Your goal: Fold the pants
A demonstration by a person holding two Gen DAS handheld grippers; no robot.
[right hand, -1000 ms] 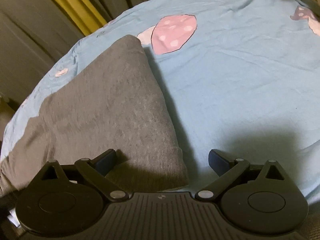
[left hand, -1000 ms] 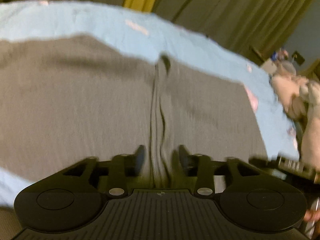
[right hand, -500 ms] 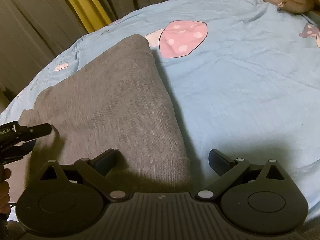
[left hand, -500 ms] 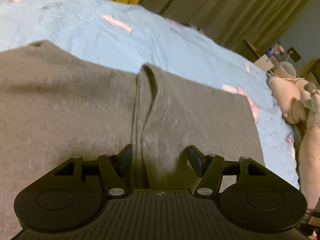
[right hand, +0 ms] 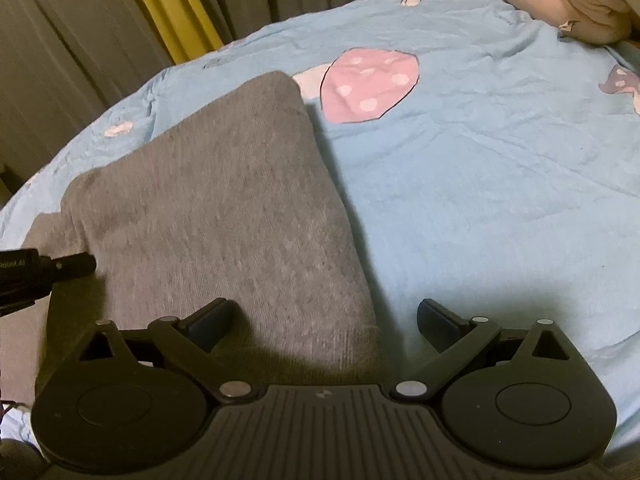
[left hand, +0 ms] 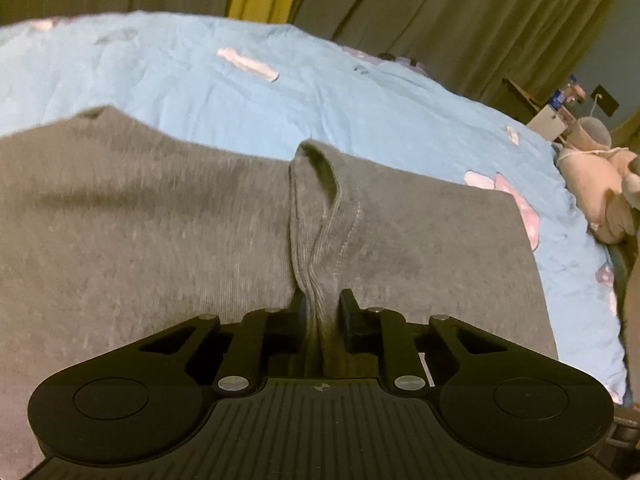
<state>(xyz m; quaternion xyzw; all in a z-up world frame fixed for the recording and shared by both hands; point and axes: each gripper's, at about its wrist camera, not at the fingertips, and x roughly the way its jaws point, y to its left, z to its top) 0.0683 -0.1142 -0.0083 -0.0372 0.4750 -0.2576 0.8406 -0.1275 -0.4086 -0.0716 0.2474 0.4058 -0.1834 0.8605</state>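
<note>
Grey pants are spread flat on the blue bed. A raised fold is being squeezed by the closing left tongs; right tongs are held wide apart over a cuff.

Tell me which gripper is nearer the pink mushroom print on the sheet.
Right. The right gripper hangs open over the pants cuff, pink mushroom print straight ahead. The left gripper, closing on a fabric ridge, sits farther off.

One pair of grey pants, one blue bed sheet, two tools: left, right; one plush toy.
</note>
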